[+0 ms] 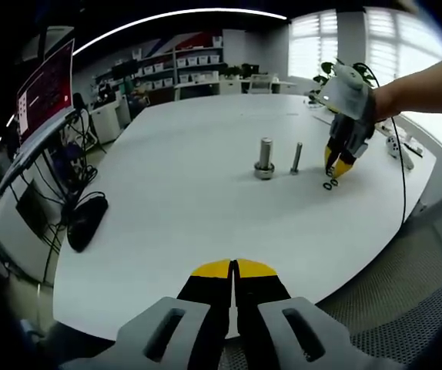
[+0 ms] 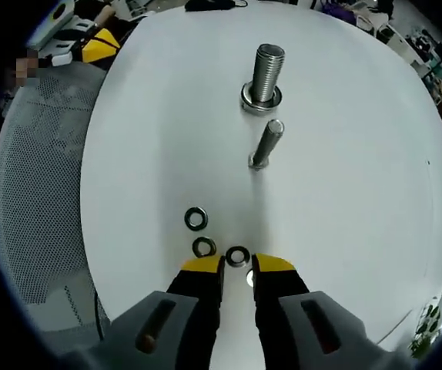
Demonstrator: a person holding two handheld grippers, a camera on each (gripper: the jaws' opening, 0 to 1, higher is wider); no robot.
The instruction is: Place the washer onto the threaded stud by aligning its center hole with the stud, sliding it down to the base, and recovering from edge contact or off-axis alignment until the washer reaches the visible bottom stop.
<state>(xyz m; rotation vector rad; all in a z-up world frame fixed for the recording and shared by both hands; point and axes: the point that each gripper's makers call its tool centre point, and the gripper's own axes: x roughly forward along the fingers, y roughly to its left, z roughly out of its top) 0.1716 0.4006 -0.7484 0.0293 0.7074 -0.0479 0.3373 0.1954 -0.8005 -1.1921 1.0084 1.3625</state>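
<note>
Yellow-tipped jaws of the right gripper [image 2: 236,266] are hovering low over the white table [image 2: 344,254], standing slightly parted with nothing between them. One washer [image 2: 238,255] is lying flat on the table just ahead of the gap, almost centred between the tips, so a short forward and downward reach looks like all the pick needs. Two more washers, the second washer [image 2: 203,247] and the third washer [image 2: 195,218], are lying just to the left of that first one, near enough that the left jaw could nudge them during a close.

Beyond the washers, straight ahead along the jaws, the slim bolt [image 2: 266,143] is standing upright on its head, its long axis vertical. Just past it the thick threaded stud [image 2: 264,77] is rising from its round base, also upright. Which of the two the washer fits cannot be told from here.

The left gripper [image 1: 234,271] is sitting well back from the slim bolt, at the table's near edge, jaws pressed together and empty. A black mouse [image 1: 87,218] is lying far to the left. The right gripper is clearly the nearer one.
</note>
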